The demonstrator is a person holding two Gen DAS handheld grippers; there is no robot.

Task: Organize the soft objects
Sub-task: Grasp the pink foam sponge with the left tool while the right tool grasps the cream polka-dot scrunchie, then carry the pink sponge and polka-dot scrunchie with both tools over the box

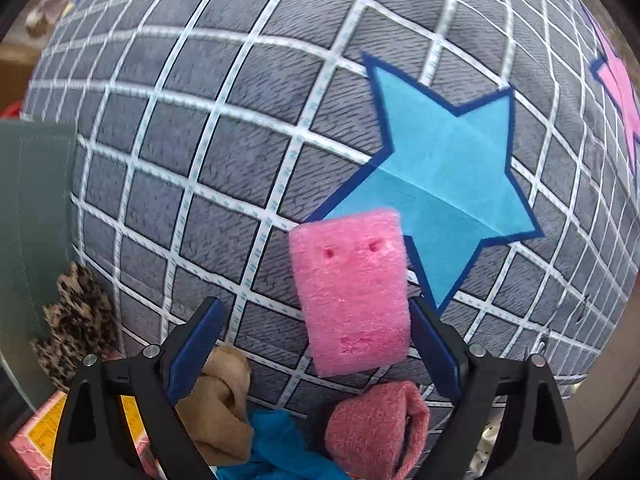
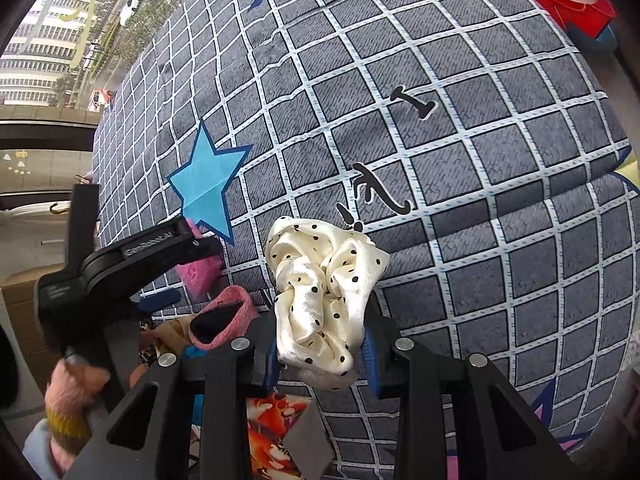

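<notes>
Left gripper (image 1: 316,340) hovering over grey checked bedcover (image 1: 240,140), fingers gaping wide, pink rectangular foam block (image 1: 352,292) touching only finger at 3 o'clock. Right gripper (image 2: 320,344) pinching cream polka-dot satin scrunchie (image 2: 324,296). Probably sorting step; next needs placing both.

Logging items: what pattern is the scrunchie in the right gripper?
Cream satin scrunchie with black polka dots; right wrist view.

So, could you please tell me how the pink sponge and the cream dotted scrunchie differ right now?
The pink sponge is a plain, firm-edged block; the cream dotted scrunchie is glossy, crumpled fabric with black dots. The sponge sits loosely between the wide-open fingers of the left tool, while the scrunchie is pinched by the right tool. Both hang above the grey checked cushion.
</notes>
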